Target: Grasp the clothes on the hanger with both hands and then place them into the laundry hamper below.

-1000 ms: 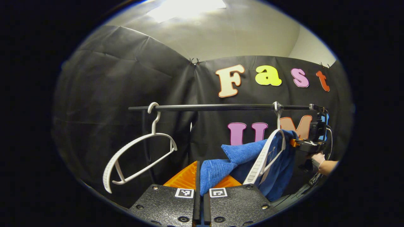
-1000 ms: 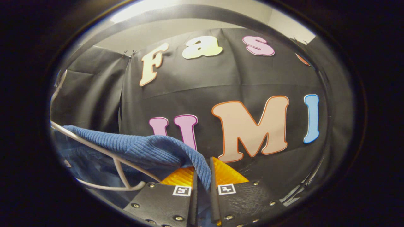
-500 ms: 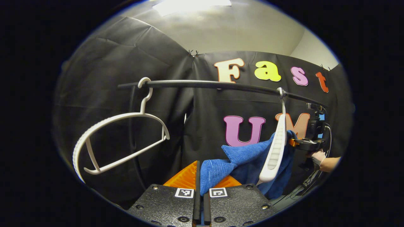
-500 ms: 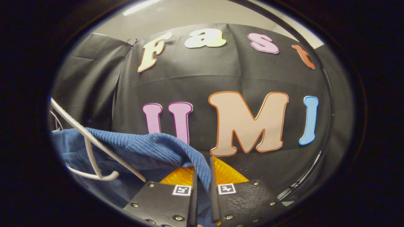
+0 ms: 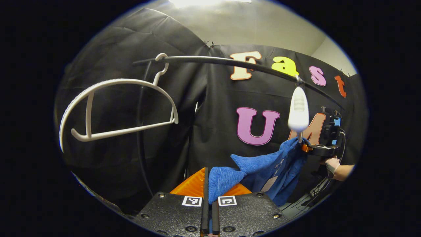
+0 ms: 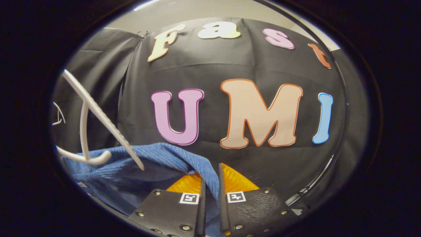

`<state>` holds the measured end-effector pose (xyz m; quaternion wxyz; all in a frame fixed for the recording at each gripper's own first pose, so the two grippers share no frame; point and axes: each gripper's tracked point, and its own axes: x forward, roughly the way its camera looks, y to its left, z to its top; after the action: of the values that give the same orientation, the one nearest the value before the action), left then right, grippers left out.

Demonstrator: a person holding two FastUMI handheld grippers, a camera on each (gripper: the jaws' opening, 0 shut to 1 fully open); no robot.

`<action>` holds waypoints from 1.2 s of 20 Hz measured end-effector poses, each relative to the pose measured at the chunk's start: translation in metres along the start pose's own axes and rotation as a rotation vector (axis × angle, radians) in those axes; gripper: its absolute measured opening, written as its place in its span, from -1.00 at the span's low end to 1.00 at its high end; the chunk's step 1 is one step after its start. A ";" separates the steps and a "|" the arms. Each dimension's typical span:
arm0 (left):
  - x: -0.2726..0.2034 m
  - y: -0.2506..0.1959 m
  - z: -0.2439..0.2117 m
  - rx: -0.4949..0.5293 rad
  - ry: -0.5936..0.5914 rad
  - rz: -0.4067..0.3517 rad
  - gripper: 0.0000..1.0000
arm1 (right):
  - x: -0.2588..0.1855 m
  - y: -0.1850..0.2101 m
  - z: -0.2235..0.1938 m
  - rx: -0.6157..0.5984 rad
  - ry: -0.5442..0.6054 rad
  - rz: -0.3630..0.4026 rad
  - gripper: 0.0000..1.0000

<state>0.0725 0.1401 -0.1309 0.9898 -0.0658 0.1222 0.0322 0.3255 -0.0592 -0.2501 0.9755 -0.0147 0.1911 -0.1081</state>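
Blue knit garment [image 5: 263,166] spans crosswise between left gripper [image 5: 208,184] and right gripper [image 6: 210,186], both clamped on it, just below its hanger [image 5: 298,113].

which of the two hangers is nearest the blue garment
The edge-on hanger, hanging right above the blue garment; the broadside hanger hangs far along the rail.

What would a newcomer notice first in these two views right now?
The blue ribbed garment stands out first: it is stretched low between both grippers, the left gripper shut on one end and the right gripper shut on the other. Above it in the left gripper view, a white hanger hangs end-on from the black rail, close over the cloth. A second, bare white hanger hangs at the rail's left end.
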 end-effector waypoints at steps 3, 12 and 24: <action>-0.014 0.002 -0.018 0.020 0.040 0.009 -0.92 | -0.007 0.002 -0.027 0.004 0.047 0.014 -0.67; -0.039 -0.020 -0.048 0.088 0.114 -0.035 -0.92 | -0.058 0.004 -0.075 -0.017 0.122 0.073 -0.67; -0.034 -0.144 -0.069 0.167 0.116 -0.342 -0.92 | -0.138 0.054 -0.045 0.038 0.074 0.251 -0.67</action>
<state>0.0344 -0.0134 -0.1715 0.9741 -0.0052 0.1684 -0.1505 0.1951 0.0243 -0.2446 0.9738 0.0316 0.2251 0.0108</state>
